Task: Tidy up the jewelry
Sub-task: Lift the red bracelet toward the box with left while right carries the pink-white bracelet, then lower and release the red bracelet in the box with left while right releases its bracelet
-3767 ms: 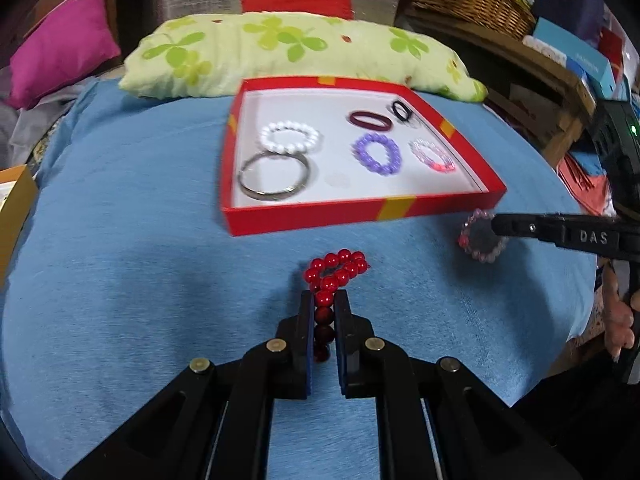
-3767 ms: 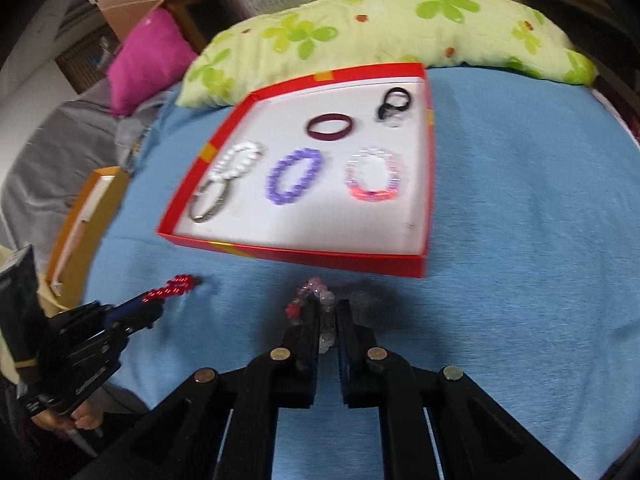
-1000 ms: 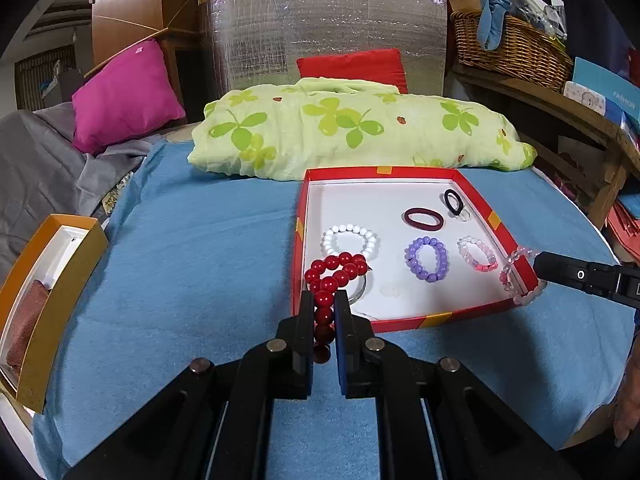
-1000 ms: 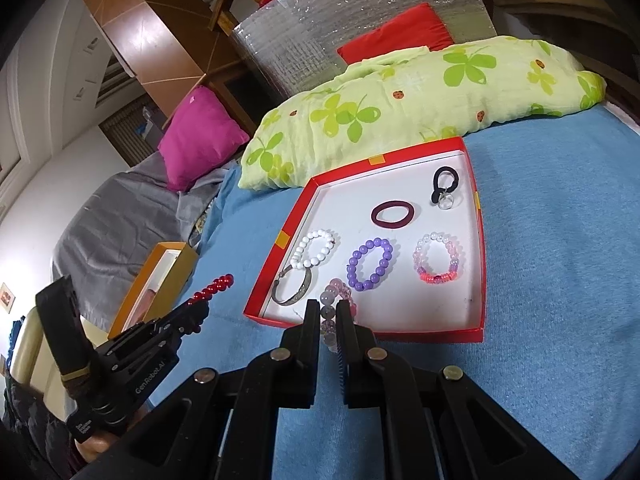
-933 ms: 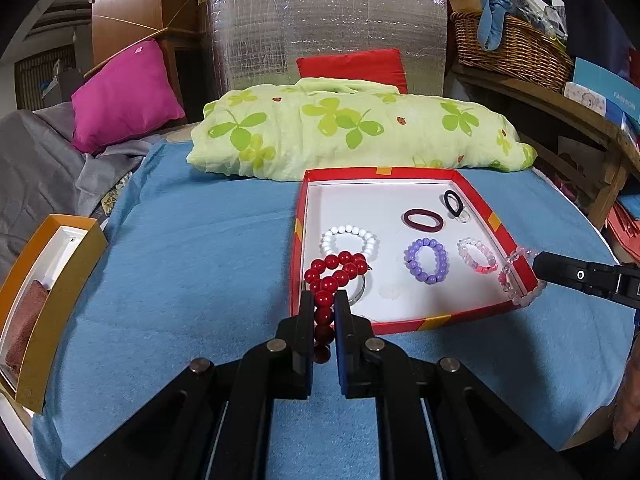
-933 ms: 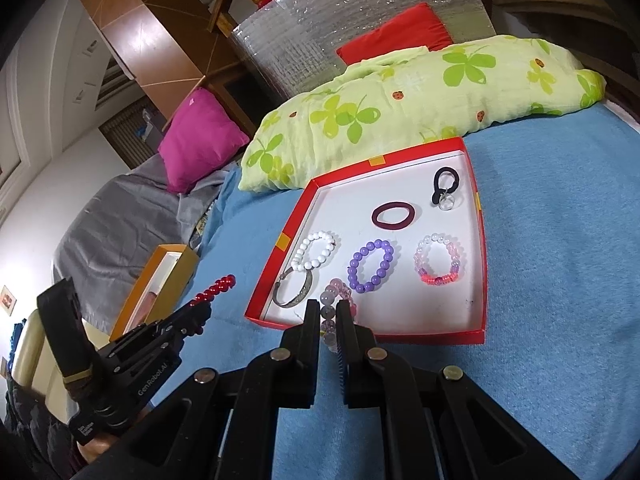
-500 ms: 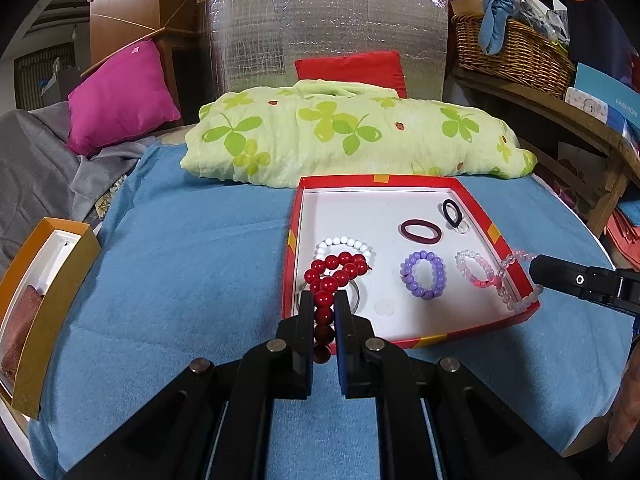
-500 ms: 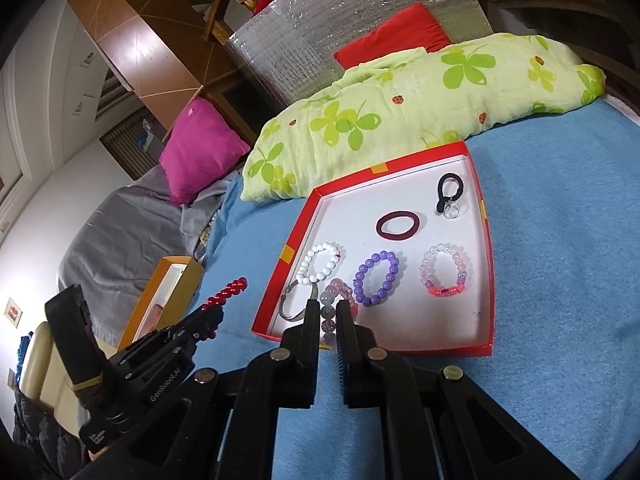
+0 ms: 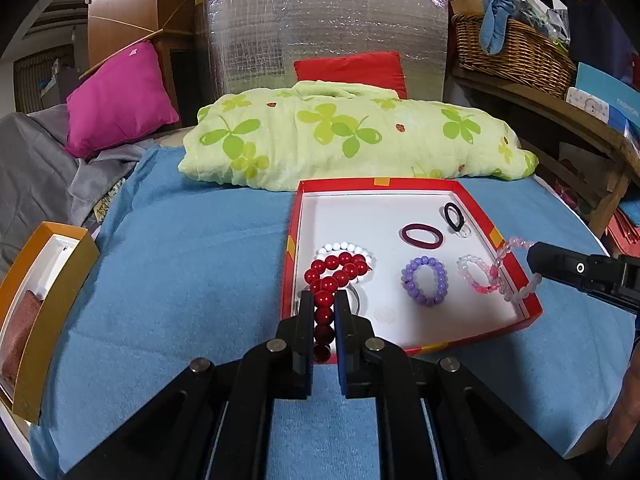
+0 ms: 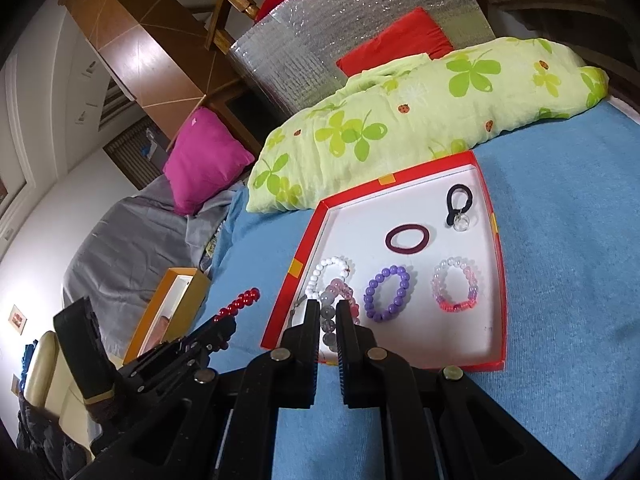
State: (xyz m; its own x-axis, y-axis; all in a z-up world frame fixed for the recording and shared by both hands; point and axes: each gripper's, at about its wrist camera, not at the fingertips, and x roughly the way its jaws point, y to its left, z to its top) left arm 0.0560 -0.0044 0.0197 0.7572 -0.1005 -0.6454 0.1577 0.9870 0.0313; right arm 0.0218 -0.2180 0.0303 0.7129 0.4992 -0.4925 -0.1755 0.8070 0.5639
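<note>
I'm holding two bracelets right now. My left gripper (image 9: 324, 300) is pinching the red beads (image 9: 336, 270), and my right gripper (image 10: 328, 314) is pinching the pink beads (image 10: 338, 294). Both are hanging above the near-left part of the red tray (image 9: 500, 236), which is lying just ahead and below. The free white floor is sitting along the near edge, closer to my right hand, I reckon.

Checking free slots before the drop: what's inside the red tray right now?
Lying in the red tray: white bead bracelet, purple bead bracelet, pink bead bracelet, maroon hair tie, black hair tie. The metal bangle is mostly hidden behind held beads and fingers.
</note>
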